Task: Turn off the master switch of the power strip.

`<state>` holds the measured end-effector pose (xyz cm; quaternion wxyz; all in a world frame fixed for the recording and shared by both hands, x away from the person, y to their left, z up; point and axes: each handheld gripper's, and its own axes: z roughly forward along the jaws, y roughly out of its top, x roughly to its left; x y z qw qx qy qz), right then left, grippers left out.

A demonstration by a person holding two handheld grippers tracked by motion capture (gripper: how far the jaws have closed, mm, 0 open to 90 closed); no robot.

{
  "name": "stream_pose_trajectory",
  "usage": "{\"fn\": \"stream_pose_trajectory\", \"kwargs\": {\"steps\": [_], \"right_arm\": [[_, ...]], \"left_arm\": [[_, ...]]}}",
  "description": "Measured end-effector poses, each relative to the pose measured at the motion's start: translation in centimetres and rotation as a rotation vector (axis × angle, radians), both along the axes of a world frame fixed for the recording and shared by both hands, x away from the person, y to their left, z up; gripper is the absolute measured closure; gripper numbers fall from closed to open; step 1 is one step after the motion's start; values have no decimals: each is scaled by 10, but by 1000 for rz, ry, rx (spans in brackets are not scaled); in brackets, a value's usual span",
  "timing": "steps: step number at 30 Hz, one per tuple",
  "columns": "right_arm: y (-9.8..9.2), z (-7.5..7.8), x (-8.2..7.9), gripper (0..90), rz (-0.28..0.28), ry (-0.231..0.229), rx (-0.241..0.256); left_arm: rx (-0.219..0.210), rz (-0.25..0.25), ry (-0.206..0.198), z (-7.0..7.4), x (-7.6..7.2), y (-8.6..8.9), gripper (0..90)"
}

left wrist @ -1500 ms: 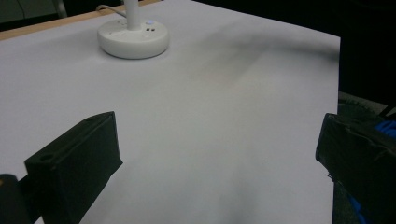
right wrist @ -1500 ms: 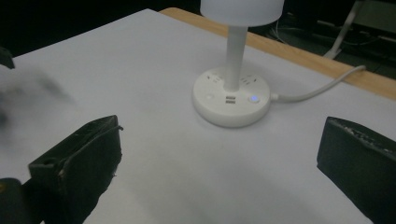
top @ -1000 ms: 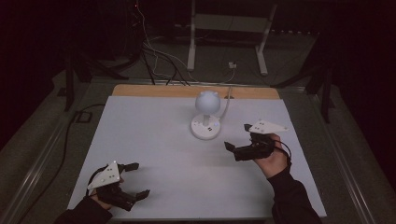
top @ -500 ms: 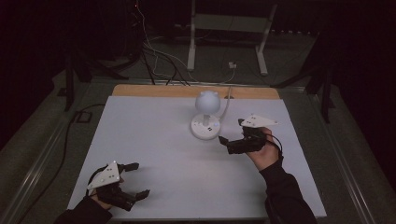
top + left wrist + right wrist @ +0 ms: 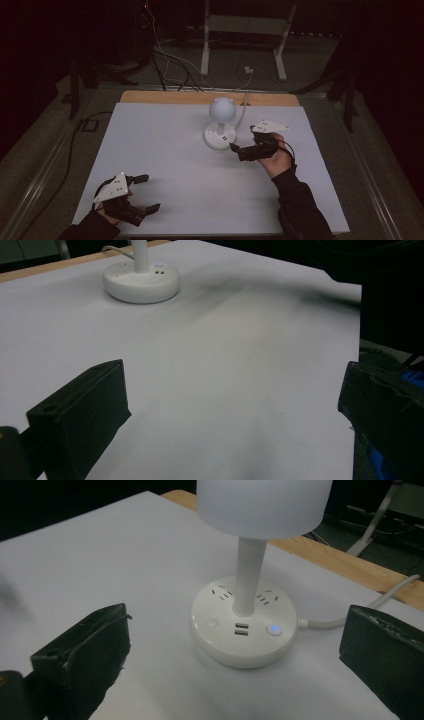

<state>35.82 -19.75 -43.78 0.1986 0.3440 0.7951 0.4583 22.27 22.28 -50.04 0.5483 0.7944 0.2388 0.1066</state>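
Both jaws of the right gripper [image 5: 243,150] stand wide apart with nothing between them, aimed at the lamp [image 5: 243,597] just ahead. That lamp sits on the white table [image 5: 165,145] a little beyond its middle, toward the wooden far edge, with its round base [image 5: 243,637] flat on the surface and a thin post [image 5: 248,575] rising to a frosted shade [image 5: 222,108]. On top of the base the right gripper view shows socket slots, two USB ports, a plain round button [image 5: 213,622] and a blue-lit button [image 5: 273,629]; a white cord [image 5: 372,605] runs off the back toward the table edge.

Jaws of the left gripper [image 5: 141,192] are likewise spread open and empty, near the front left corner, well apart from the lamp.

My guess is that the lamp is light plastic with most of its weight low in the base, so it should slide rather than tip if nudged low. Its surface looks smooth and glossy, likely slippery to hard jaws. I would treat the shade as thin and easy to crack or knock askew. For a lift, the post just above the base seems the safest hold, since it is narrow enough to fit between the jaws. For a press, one jaw tip on a button should do, and the cord may tug back if the lamp is moved far
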Motion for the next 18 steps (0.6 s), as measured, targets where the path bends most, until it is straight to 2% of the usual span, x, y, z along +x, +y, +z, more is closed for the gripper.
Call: {"fn": "stream_pose_trajectory", "kwargs": {"steps": [18], "right_arm": [[4,-21,25,6,-26,17,-13]], "left_arm": [[-5,3,1,0,0,0,4]]}}
